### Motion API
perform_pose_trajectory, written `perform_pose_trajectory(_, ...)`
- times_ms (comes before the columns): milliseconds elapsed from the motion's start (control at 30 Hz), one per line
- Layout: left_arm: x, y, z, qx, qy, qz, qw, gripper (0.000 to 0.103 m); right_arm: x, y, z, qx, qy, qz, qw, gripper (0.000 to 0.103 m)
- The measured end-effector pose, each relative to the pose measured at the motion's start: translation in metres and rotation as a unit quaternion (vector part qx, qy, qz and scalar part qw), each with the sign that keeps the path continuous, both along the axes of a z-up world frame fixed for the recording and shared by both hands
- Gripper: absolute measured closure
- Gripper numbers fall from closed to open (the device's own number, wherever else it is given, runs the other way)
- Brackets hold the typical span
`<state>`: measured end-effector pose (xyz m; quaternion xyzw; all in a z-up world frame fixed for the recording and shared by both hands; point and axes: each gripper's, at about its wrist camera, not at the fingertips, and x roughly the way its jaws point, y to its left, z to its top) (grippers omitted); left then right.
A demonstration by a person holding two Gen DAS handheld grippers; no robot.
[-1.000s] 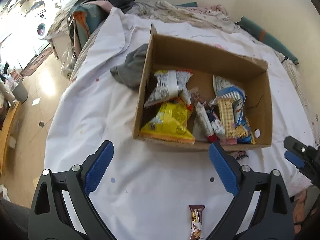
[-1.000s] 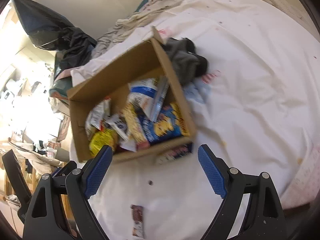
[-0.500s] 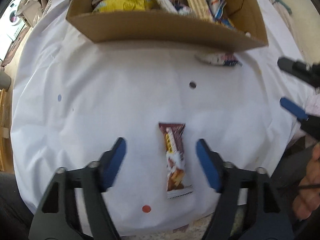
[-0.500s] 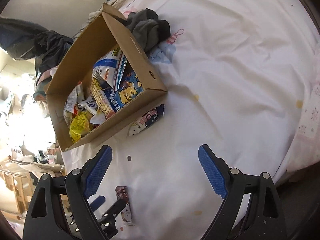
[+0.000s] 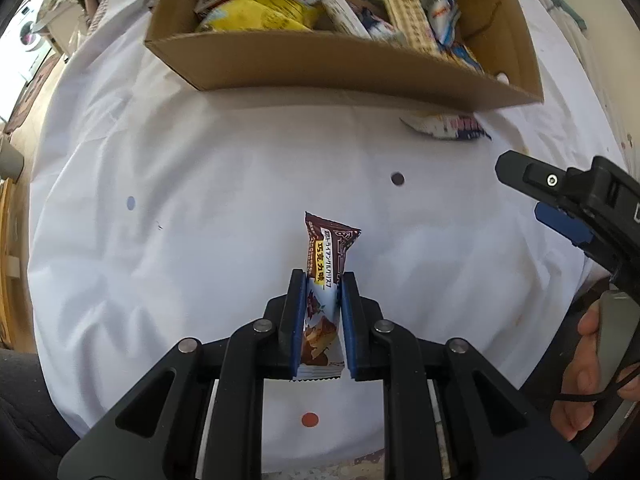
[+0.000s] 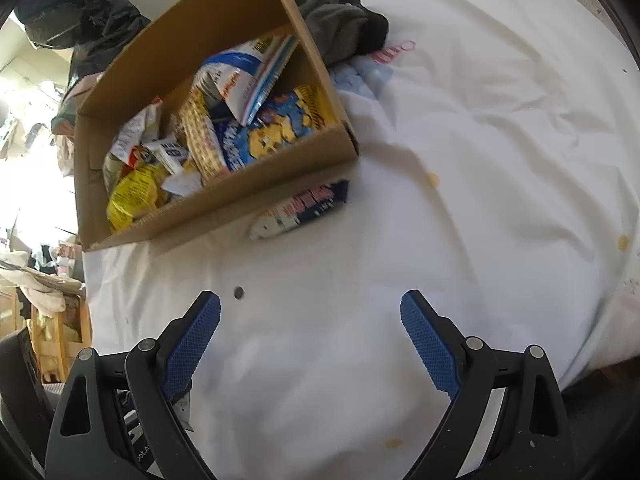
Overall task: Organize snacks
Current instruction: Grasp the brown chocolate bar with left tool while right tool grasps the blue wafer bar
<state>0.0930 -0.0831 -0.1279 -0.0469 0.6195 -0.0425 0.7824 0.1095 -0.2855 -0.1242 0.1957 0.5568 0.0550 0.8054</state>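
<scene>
left tool (image 5: 322, 280) clamps the chocolate bar (image 5: 325, 276); only the right view shows right tool (image 6: 310, 312) gaping, empty.

— Bar?
— I see the brown bar (image 5: 326, 264) lying lengthwise on the sheet (image 5: 200, 220), near end pinched.
— Box?
— The box (image 6: 224, 204) is open, upright, heaped with packets. A white-and-blue packet (image 6: 304, 210) lies flat just outside its front wall.

left gripper (image 5: 319, 280) clamped tight, right gripper (image 6: 310, 312) spread wide
</scene>
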Motion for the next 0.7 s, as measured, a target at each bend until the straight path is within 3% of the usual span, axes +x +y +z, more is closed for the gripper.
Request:
perform_pose_trajectory(200,0.004,0.009,0.008,-0.005,-0.012,0.016,0.9998,0.089,0.029,0.002,-0.002,0.002,-0.001,-0.034,0.999,0.009)
perform_pose_trajectory(533,0.004,0.040,0.013,-0.003,-0.010,0.038,0.9992,0.089,0.082,0.040,-0.043,-0.120,0.009,-0.027,0.992,0.010)
perform_pose_trajectory(700,0.009,0.035,0.012,-0.003,-0.006,0.046,0.9989,0.089,0.079,0.053,-0.045,-0.178,0.010,0.025,0.984,0.042)
